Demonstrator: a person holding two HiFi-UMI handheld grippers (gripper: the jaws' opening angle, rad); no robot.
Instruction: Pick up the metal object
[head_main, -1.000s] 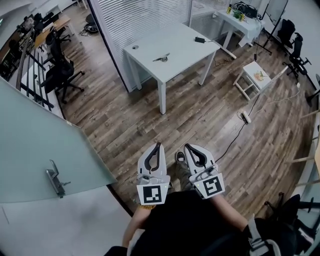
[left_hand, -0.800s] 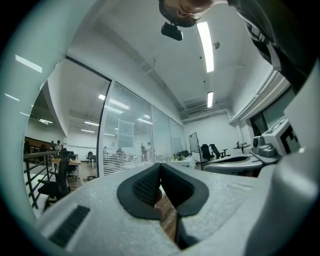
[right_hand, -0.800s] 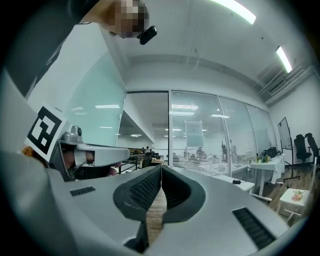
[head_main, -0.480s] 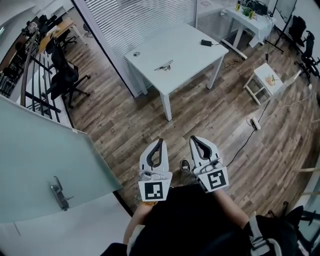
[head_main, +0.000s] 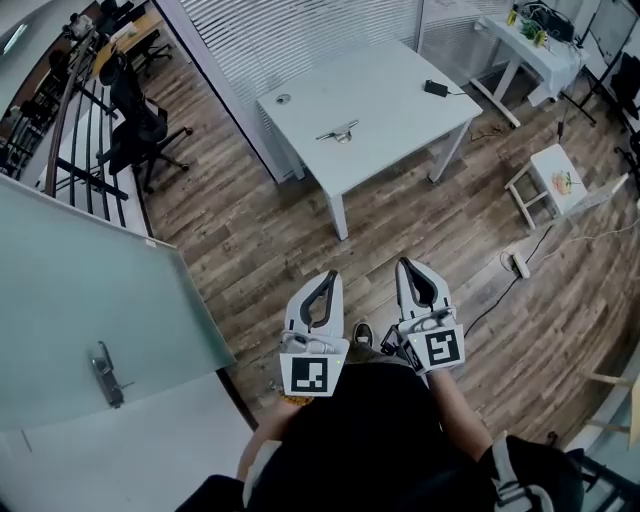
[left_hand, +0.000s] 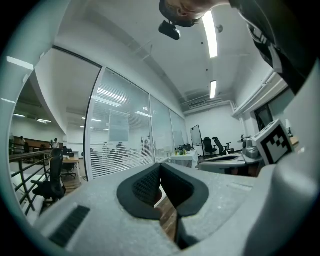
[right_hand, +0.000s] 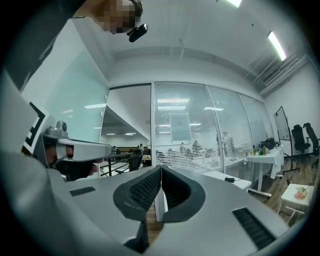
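Note:
A small metal object (head_main: 339, 132) lies near the middle of a white table (head_main: 400, 100) far ahead in the head view. My left gripper (head_main: 330, 275) and right gripper (head_main: 406, 264) are held side by side close to the person's body, well short of the table. Both are shut with nothing between the jaws. In the left gripper view the left gripper (left_hand: 160, 166) has its jaw tips touching, and the right gripper (right_hand: 161, 168) looks the same in its own view. The metal object does not show in either gripper view.
A round disc (head_main: 284, 99) and a black device (head_main: 435, 88) also lie on the table. A frosted glass door (head_main: 90, 320) with a handle stands at left. Office chairs (head_main: 135, 130), a white stool (head_main: 558, 185), a second table (head_main: 530, 40) and a power strip (head_main: 518, 265) with cable surround the wooden floor.
The view has advanced toward the white table, which now sits closer and more central. Both grippers stay shut and side by side near the body.

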